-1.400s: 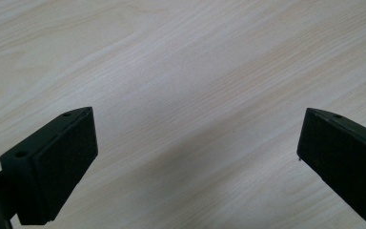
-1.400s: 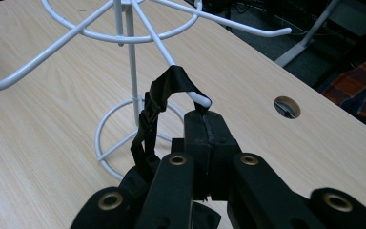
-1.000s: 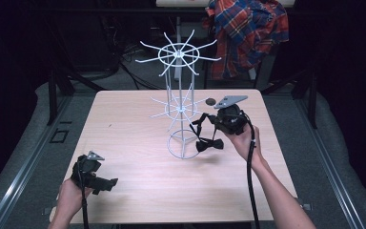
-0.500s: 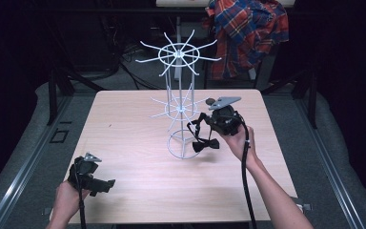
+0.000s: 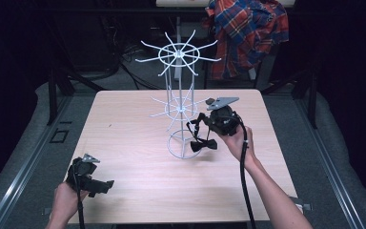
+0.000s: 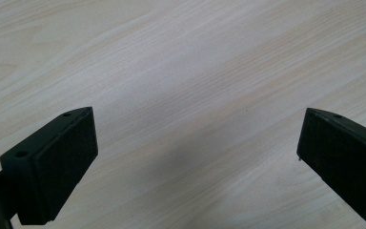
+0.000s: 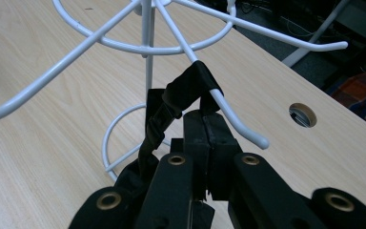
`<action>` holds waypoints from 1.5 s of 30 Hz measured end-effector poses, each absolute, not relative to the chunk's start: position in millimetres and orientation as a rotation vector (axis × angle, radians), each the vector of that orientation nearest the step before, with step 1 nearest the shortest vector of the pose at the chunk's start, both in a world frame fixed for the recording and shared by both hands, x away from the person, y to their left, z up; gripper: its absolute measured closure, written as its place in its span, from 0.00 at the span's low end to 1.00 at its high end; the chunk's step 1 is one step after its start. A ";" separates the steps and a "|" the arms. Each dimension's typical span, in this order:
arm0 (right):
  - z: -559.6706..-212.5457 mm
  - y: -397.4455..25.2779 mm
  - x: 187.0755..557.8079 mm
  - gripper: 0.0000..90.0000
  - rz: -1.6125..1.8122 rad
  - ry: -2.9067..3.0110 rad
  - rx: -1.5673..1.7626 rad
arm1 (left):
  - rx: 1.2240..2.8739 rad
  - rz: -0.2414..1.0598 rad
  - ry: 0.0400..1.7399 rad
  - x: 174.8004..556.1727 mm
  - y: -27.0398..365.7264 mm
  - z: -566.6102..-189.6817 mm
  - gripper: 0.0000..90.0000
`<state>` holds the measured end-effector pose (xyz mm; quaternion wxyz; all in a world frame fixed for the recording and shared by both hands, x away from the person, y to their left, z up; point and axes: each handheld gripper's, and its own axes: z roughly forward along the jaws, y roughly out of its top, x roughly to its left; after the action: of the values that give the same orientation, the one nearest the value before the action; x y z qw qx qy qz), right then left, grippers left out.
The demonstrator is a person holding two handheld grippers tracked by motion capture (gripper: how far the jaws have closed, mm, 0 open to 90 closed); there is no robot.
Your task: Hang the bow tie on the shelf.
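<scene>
Right gripper (image 7: 205,143): jaws pressed together on the black strap (image 7: 183,93) of a bow tie (image 5: 204,145), held at the lower tier of the white wire rack (image 5: 180,107). In the right gripper view the strap is already looped over one prong (image 7: 233,119), short of its rounded tip. The bow dangles below, near the rack's ring base. Judged nearly done: release and withdrawal remain.

Left gripper (image 6: 195,157): jaws wide apart, nothing between them, low over the table (image 5: 124,124) at its near left edge.

Materials: strap is matte woven fabric; rack is smooth coated wire, radial spokes; table is pale wood-grain laminate.
</scene>
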<state>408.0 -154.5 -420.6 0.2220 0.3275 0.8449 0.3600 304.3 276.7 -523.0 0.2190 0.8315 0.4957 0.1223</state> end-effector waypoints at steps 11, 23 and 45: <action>-423.1 -159.2 405.0 0.86 0.989 2.344 0.910 | 2.320 0.333 1.343 310.0 270.3 -523.3 0.00; -419.9 -163.3 398.7 0.61 0.988 2.395 0.920 | 2.312 0.334 1.336 310.1 269.0 -522.2 0.00; -430.9 -194.5 387.3 0.17 0.871 2.572 1.081 | 2.330 0.322 1.315 315.9 262.6 -523.2 0.00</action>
<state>387.3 -194.5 -430.9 0.1092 0.3675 0.8748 0.2962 315.9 262.6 -523.2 0.2216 0.8431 0.4759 0.1165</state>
